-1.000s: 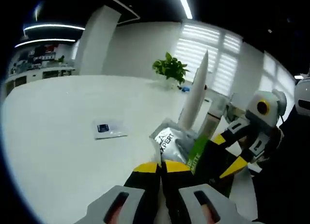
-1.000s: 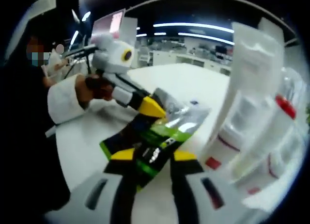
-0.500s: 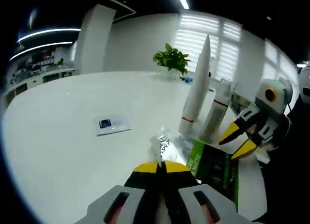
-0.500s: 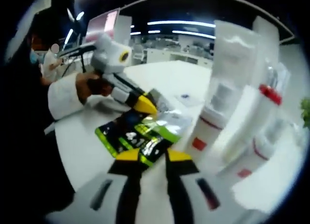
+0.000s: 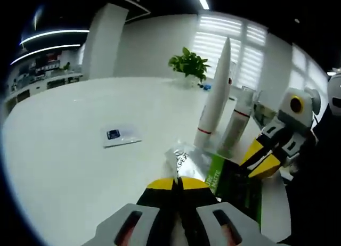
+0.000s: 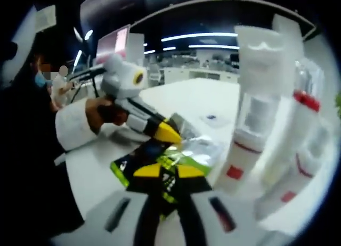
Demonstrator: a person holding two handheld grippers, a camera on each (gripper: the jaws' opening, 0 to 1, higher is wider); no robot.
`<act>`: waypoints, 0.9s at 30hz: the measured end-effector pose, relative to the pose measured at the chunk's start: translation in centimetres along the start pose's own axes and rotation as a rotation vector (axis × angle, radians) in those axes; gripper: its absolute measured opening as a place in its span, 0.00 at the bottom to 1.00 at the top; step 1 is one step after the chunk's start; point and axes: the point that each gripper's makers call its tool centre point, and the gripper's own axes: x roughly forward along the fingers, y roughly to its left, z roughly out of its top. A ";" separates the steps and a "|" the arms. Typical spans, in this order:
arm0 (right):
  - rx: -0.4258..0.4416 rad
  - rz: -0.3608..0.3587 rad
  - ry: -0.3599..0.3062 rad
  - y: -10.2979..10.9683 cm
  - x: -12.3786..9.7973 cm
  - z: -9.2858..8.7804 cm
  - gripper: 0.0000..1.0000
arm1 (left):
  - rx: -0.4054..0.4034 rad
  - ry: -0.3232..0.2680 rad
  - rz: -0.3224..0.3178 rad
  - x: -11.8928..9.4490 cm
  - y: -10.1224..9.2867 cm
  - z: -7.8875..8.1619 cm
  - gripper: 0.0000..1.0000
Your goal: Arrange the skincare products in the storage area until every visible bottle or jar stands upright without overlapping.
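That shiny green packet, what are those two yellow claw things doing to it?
A person is holding a gripper in each hand over a white table. The left gripper is shut on the silver end of the packet, and the right gripper is shut on its green and black end. Beside them, several white tubes stand upright. A small blue sachet lies flat farther off.
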 end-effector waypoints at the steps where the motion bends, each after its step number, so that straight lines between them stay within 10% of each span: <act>1: -0.001 0.005 0.000 0.2 0.2 -0.1 0.08 | -0.001 0.000 -0.001 0.0 0.0 0.0 0.01; 22: 0.027 0.055 0.017 0.5 1.0 -1.4 0.07 | -0.037 -0.148 0.132 -4.0 4.3 2.6 0.16; 27: 0.024 0.058 0.020 0.4 1.0 -1.4 0.07 | -0.088 -0.204 0.056 -4.0 2.7 4.0 0.12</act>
